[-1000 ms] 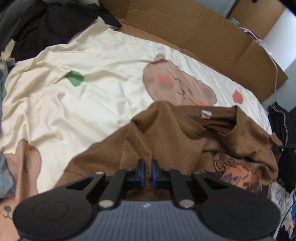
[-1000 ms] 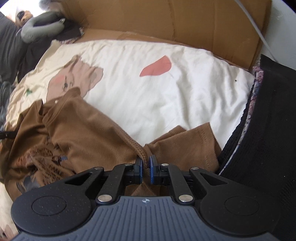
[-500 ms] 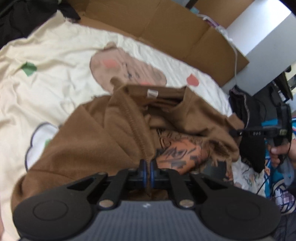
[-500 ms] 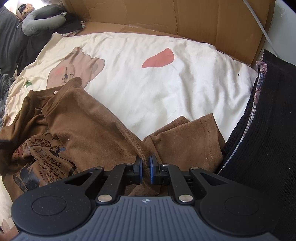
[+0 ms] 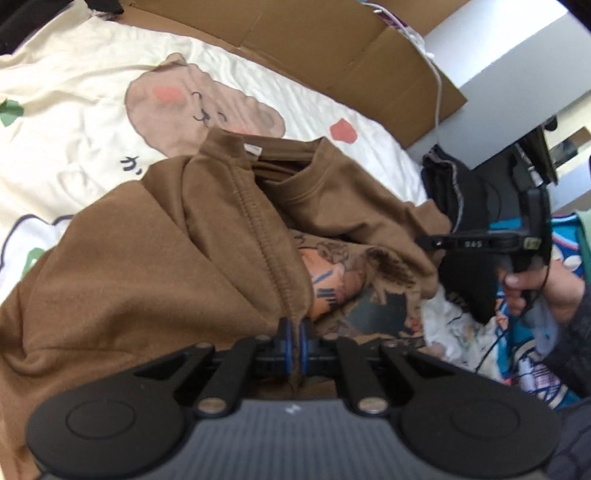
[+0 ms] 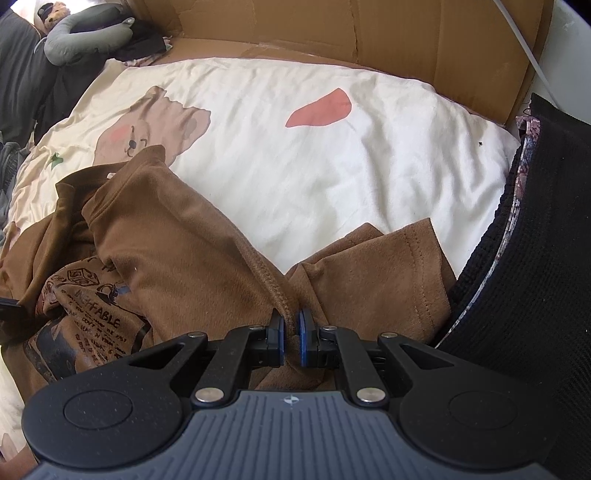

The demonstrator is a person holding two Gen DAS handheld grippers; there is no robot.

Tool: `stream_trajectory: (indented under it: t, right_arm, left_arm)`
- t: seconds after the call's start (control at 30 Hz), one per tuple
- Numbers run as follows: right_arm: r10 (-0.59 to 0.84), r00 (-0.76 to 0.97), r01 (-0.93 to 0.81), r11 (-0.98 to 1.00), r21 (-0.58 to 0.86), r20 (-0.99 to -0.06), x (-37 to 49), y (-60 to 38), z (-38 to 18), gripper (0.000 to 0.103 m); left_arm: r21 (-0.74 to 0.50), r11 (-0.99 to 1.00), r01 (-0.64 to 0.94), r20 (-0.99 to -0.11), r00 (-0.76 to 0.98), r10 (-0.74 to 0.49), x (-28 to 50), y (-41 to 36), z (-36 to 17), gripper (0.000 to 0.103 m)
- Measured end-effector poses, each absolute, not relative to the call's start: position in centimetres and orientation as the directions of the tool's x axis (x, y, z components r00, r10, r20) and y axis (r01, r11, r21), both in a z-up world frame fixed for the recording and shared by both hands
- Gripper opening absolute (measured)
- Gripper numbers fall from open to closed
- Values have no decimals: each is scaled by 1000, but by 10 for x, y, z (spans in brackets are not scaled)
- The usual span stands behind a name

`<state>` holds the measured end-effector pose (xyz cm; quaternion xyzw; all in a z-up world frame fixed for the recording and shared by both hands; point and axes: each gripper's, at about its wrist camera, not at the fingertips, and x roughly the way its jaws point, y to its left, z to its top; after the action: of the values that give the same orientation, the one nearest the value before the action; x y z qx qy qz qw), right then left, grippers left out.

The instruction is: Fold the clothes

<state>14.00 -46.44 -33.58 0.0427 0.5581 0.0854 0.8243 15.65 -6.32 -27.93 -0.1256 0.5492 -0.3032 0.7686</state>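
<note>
**Both grippers clamped on the brown T-shirt**

The left gripper [image 5: 294,338] has its blue pads drawn together on a stitched seam of the brown T-shirt [image 5: 155,258], with fabric bunched between them. The right gripper [image 6: 291,334] is likewise pinched tight on a seam where the sleeve [image 6: 388,269] meets the body of the shirt. Both tools point steeply down toward the bed.

The T-shirt lies rumpled on a cream bedsheet [image 6: 332,177] printed with cartoon bears, its printed front partly folded in on itself.

The left wrist view shows the collar with its small white label [image 5: 253,149], an orange and black graphic [image 5: 332,280], and, off to the right, the other gripper seen from the side with the person's hand [image 5: 535,291] around its handle. The right wrist view shows lettering on the print [image 6: 99,317], a black knitted garment [image 6: 535,258] just beside the sleeve, a grey neck pillow [image 6: 85,35] at the far corner, and cardboard [image 6: 332,26] along the bed's far edge.
</note>
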Motion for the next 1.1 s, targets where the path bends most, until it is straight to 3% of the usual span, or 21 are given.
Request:
stream_trajectory:
  t: [0.37, 0.67, 0.77, 1.1]
  right_arm:
    - [197, 357, -88, 980, 177, -913, 137, -465, -340, 6]
    - [200, 354, -92, 980, 178, -914, 136, -462, -343, 7]
    - [202, 353, -91, 979, 181, -914, 136, -463, -344, 7]
    - [201, 349, -100, 979, 177, -915, 135, -461, -346, 7]
  left_arm:
    - [-519, 784, 341, -764, 225, -604, 153, -47, -255, 14]
    - [-555, 822, 129, -795, 208, -569, 168, -34, -273, 17]
    - [-609, 791, 57, -768, 206, -606, 172, -25, -276, 17]
    - [-523, 817, 243, -806, 171, -567, 153, -49, -273, 30]
